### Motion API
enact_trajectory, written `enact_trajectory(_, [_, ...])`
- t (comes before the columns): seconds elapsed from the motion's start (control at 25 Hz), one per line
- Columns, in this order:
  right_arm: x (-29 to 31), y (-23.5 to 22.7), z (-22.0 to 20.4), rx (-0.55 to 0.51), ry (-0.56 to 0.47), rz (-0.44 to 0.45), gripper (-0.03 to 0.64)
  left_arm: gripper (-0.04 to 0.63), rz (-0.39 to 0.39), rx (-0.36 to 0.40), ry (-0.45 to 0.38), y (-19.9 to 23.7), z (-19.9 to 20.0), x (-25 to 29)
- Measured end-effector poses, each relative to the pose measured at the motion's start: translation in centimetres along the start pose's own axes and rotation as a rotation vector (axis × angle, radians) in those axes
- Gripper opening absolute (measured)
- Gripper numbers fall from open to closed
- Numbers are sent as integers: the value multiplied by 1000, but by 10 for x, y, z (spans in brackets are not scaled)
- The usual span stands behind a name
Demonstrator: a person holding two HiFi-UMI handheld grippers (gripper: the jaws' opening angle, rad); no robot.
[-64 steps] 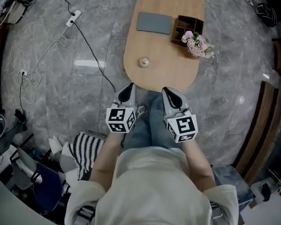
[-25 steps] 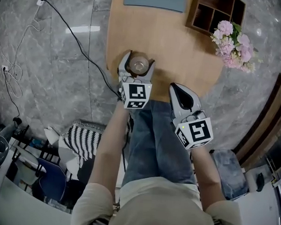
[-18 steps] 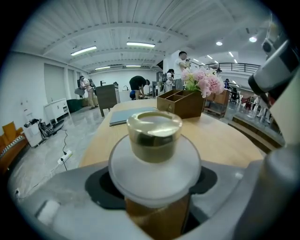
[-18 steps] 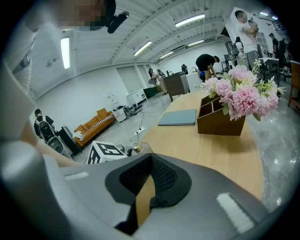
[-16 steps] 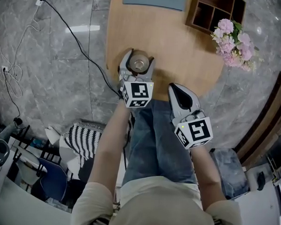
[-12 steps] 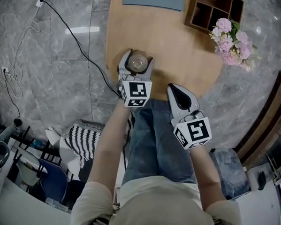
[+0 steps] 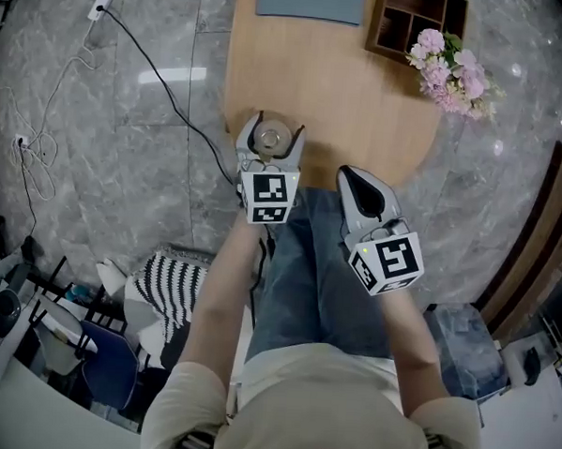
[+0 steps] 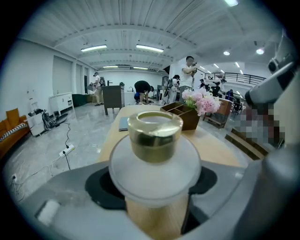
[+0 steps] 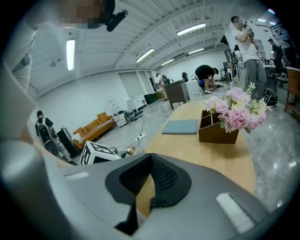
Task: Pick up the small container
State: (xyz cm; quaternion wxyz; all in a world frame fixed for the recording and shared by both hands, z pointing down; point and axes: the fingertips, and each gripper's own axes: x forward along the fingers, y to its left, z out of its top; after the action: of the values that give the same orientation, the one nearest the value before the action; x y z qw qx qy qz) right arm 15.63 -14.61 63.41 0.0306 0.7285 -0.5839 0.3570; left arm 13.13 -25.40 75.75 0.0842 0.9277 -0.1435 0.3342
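Moments ago both my grippers hung over my lap and the small container (image 7: 272,136) stood alone near the bench (image 7: 362,110) edge. A second ago my left gripper (image 7: 274,127) already had its jaws around the container, standing a little wider than now. They have since drawn in: the black pads press the frosted body from both sides, and the gold lid rises between them in the left gripper view. The container is at the near left edge of the bench, and I cannot tell whether it has left the wood. My right gripper (image 7: 354,176) has hardly moved. It hangs just off the near edge, over my knee, with its jaws together and nothing in them. Farther back on the bench, the pink flowers (image 7: 449,68), the wooden organiser (image 7: 404,19) and the grey pad (image 7: 307,0) lie as before. The only print I can make out is the black-and-white square patterns on my marker cubes (image 7: 270,197), not words.
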Motion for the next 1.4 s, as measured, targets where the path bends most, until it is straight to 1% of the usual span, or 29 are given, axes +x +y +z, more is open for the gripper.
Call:
enact_trajectory(0.4, [-54, 44, 24, -54, -87, -18, 2, 344, -15, -75, -66, -24, 32, -86])
enact_trajectory(0.68, [-102, 76, 35, -92, -140, -27, 2, 344, -15, -80, -114, -37, 53, -145])
enact_trajectory(0.96, [-146, 116, 39, -139, -156, -5, 2, 344, -19, -94, -137, -54, 70, -215])
enact_trajectory(1.24, [-180, 145, 55, -171, -194, 12, 2, 344, -15, -126, -180, -65, 95, -283])
enact_trajectory(1.4, [-199, 158, 65, -178, -215, 13, 2, 344, -18, -124, -196, -72, 108, -317])
